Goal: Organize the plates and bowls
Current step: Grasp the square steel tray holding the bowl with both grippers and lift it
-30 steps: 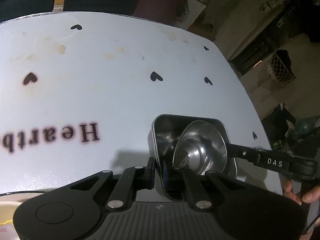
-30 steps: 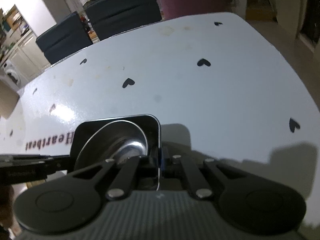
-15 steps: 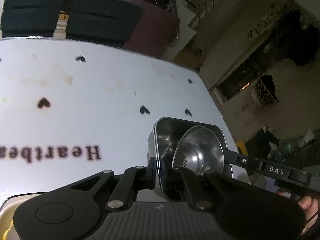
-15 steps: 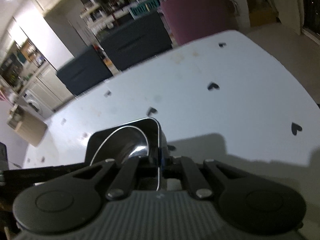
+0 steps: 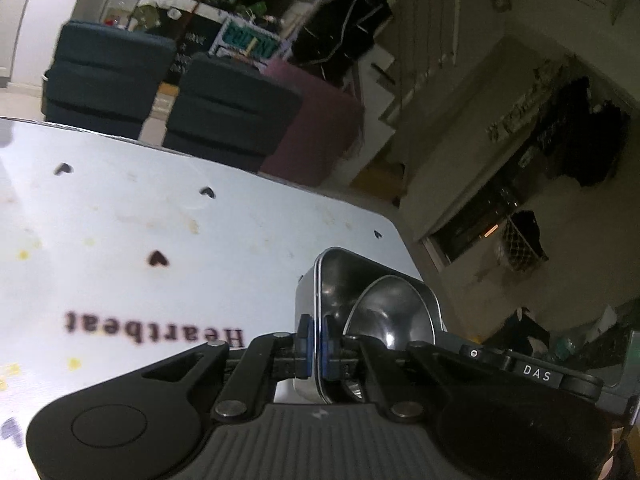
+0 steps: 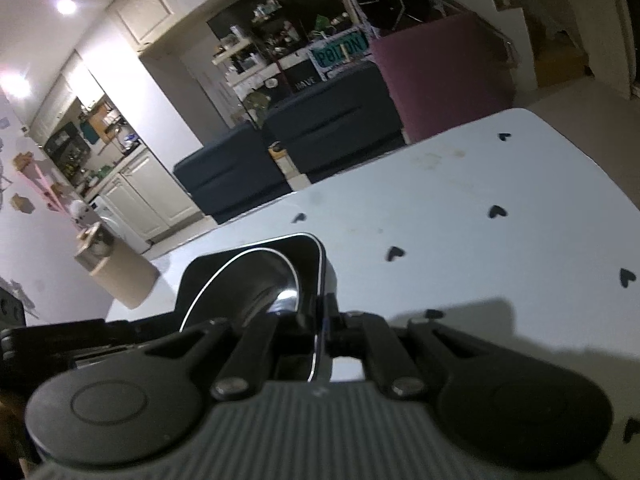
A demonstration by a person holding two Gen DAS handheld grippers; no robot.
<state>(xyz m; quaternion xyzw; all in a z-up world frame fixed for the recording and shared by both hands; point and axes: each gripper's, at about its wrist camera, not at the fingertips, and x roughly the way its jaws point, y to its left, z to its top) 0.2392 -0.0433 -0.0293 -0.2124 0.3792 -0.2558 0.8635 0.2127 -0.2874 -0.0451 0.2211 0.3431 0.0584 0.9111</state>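
Observation:
A square steel container (image 5: 338, 280) hangs in the air over the white heart-printed table (image 5: 160, 220), held from both sides. A round steel bowl (image 5: 394, 318) leans tilted inside it. My left gripper (image 5: 315, 340) is shut on the container's left wall, blue pads on either side of the rim. In the right wrist view, my right gripper (image 6: 322, 320) is shut on the opposite wall of the same container (image 6: 310, 256), with the bowl (image 6: 256, 284) to its left. The right gripper's black arm marked DAS (image 5: 536, 374) shows at the left wrist view's right edge.
The table's far edge (image 6: 400, 156) and its rounded right corner lie ahead. Beyond them stand two dark blue seats (image 6: 332, 124) and a maroon one (image 6: 436, 72). A beige bin (image 6: 120, 276) sits on the floor off the table's left side. Stains mark the tabletop (image 5: 192, 226).
Both grippers have risen with the container and bowl between them. The table has dropped lower in both views, and more of the room behind it shows. Both grips are unchanged.

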